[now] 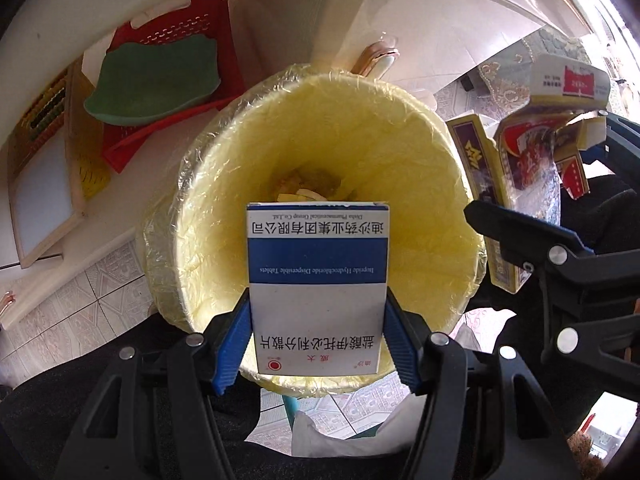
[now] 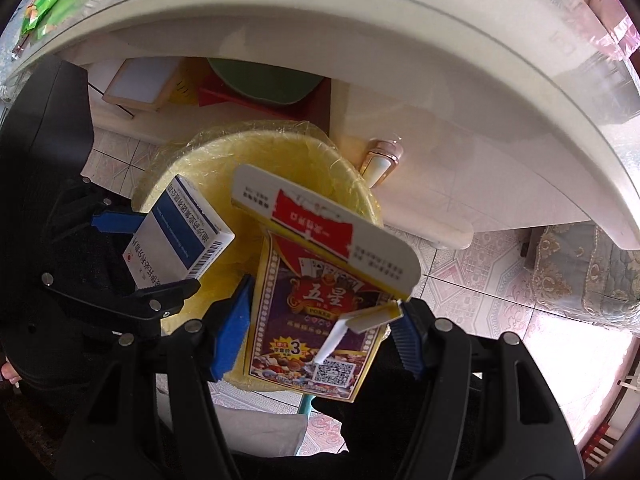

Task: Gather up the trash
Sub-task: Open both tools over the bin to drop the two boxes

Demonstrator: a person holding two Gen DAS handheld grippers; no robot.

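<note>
A bin with a yellow plastic liner (image 1: 420, 200) stands on the tiled floor, with some scraps at its bottom. My left gripper (image 1: 318, 344) is shut on a blue and white medicine box (image 1: 318, 280), held upright over the bin's mouth. In the right wrist view my right gripper (image 2: 322, 326) is shut on a playing card box (image 2: 312, 292) whose top flap hangs open, over the bin (image 2: 192, 160) as well. The left gripper (image 2: 148, 256) and its medicine box (image 2: 176, 232) show to the left there. The card box (image 1: 528, 168) appears at the bin's right rim in the left wrist view.
A white table edge (image 2: 360, 60) overhangs the bin, and its gold-footed leg (image 1: 376, 60) stands just behind. A red basket (image 1: 176, 32) holding a green dish (image 1: 156, 80) and a framed white board (image 1: 40, 200) lie beyond. White paper (image 1: 340, 440) lies by the bin's near side.
</note>
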